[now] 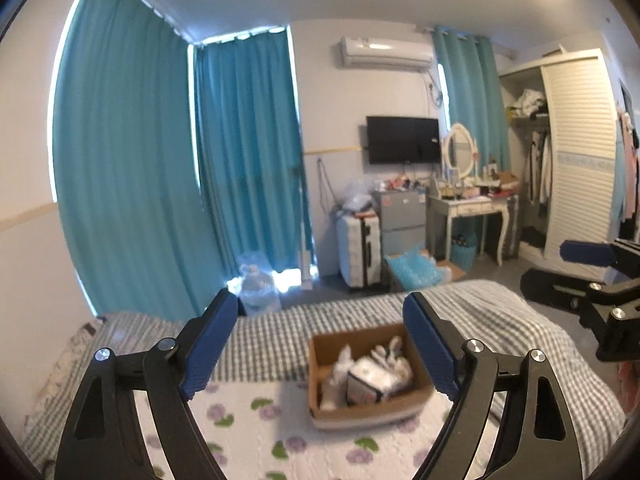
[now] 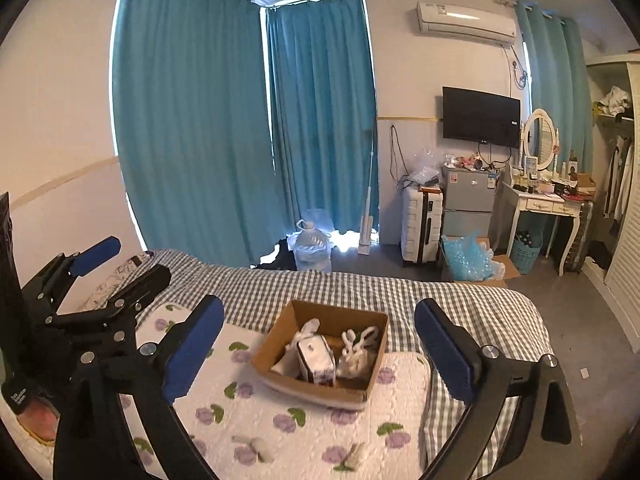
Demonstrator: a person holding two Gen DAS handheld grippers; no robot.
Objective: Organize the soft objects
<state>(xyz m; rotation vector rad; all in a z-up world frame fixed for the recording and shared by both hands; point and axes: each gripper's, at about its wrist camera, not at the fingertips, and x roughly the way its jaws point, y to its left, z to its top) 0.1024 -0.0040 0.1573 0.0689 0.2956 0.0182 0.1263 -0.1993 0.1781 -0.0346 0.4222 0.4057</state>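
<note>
Both grippers hover above the bed with jaws wide and nothing held: the left gripper and the right gripper each frame the cardboard box, which sits on the floral quilt near the middle of the bed, its far side close to where the quilt gives way to the checked blanket. The box already holds several white soft items and a dark-edged pouch. Two small pale items lie loose on the quilt toward its near edge, below the box; these are probably your next pick. Lower one gripper steeply, pinch the item at its bulk rather than its tip, and avoid snagging the quilt beneath. Carry it over the near wall of the box before releasing. Open room is ample above the quilt and blanket; the tighter margin is between your two grippers, which sit close side by side.
</note>
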